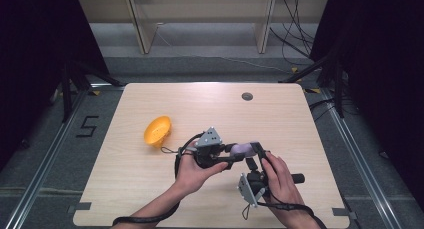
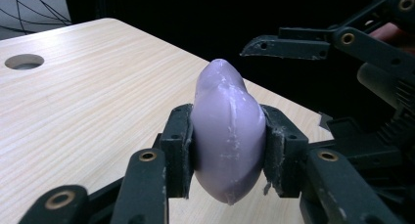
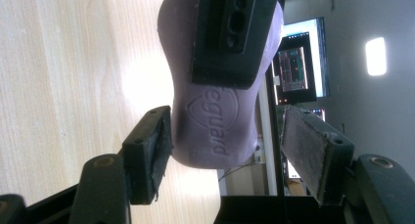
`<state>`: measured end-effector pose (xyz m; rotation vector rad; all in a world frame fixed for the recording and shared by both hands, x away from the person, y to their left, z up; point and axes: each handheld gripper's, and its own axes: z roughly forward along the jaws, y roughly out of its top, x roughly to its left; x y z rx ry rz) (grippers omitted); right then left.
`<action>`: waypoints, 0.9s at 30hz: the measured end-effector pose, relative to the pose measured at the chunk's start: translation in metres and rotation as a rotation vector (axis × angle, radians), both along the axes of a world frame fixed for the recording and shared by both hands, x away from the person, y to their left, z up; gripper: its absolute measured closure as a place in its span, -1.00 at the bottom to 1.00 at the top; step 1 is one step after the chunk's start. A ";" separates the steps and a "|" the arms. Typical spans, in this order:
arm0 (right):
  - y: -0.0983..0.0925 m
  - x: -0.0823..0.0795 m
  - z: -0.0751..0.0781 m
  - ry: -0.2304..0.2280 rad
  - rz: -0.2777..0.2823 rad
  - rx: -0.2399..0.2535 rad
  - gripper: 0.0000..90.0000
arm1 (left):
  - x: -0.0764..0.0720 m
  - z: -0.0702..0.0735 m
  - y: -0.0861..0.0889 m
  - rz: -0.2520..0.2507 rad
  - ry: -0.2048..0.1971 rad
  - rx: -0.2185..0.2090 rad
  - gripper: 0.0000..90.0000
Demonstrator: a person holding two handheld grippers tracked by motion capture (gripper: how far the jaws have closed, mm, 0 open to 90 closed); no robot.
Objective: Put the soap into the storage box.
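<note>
Soap: lilac bar, waisted like a peanut, with raised lettering on one broad face; held clear of the counter, at about 5 o'clock from the counter's middle in the high view.
Left tool: clenched on the soap across its narrow thickness, pads flat on the two broad faces, bar standing on edge between them.
Right tool: released; its jaws stand spread around the near end of the bar, the pad at 9 o'clock in the right gripper view just beside or grazing the soap, the pad at 3 o'clock well apart from it. In the high view it sits at 4 o'clock from the left tool.
Handling: likely light and stiff, but smooth and waxy, so apt to slide out under a hard squeeze; edges could dent or chip.
Where to grip: across the pinched waist or flat on the broad faces, not on the rounded ends.
Bowl: orange, perforated, lying tipped at 9 o'clock from the tools, well apart.
</note>
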<state>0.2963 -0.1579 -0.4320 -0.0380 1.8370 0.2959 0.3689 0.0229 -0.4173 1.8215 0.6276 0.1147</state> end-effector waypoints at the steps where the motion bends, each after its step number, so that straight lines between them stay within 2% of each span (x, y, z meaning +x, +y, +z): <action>1: 0.000 -0.001 -0.002 0.005 -0.012 0.026 -0.19 | 0.000 0.000 0.000 0.003 -0.002 0.001 0.31; 2: 0.000 -0.001 -0.002 0.005 -0.012 0.025 -0.19 | 0.000 0.000 0.000 0.010 0.001 0.000 0.31; 3: 0.000 0.000 0.000 0.004 0.005 -0.001 -0.19 | 0.000 0.000 0.001 0.018 0.004 -0.001 0.31; 5: 0.000 0.000 0.000 0.004 0.000 0.005 -0.19 | 0.002 0.000 0.003 0.013 -0.015 0.002 0.31; 7: -0.001 0.000 0.000 0.004 0.008 -0.003 -0.19 | 0.001 0.001 0.003 0.038 0.000 0.000 0.31; 8: -0.001 0.000 0.000 0.002 0.006 -0.006 -0.19 | 0.002 0.001 0.004 0.039 -0.008 0.003 0.31; 10: -0.001 -0.001 0.000 -0.002 -0.004 0.009 -0.19 | 0.002 0.001 0.006 0.051 -0.015 0.002 0.31; 11: -0.002 -0.001 -0.002 0.007 -0.015 0.032 -0.19 | 0.002 0.001 0.006 0.059 -0.011 0.002 0.31; 14: -0.003 -0.001 -0.002 0.010 -0.020 0.039 -0.18 | 0.003 0.001 0.007 0.049 -0.023 -0.002 0.31; 15: -0.003 0.000 -0.002 0.008 -0.016 0.038 -0.18 | 0.003 0.001 0.008 0.052 -0.033 0.008 0.31; 17: -0.003 0.001 0.001 -0.009 0.003 -0.002 -0.18 | 0.003 0.001 0.009 0.070 -0.028 0.004 0.31; 18: -0.004 0.000 0.000 0.002 -0.009 0.021 -0.18 | 0.004 0.002 0.010 0.072 -0.047 0.012 0.31; 25: -0.004 0.001 0.000 0.001 -0.007 0.018 -0.18 | 0.004 0.002 0.014 0.096 -0.048 0.005 0.31; 26: -0.005 0.001 0.001 0.000 -0.008 0.019 -0.18 | 0.005 0.002 0.015 0.102 -0.039 -0.009 0.31; 27: -0.005 0.001 0.001 0.000 -0.008 0.019 -0.18 | 0.005 0.003 0.016 0.112 -0.038 0.000 0.31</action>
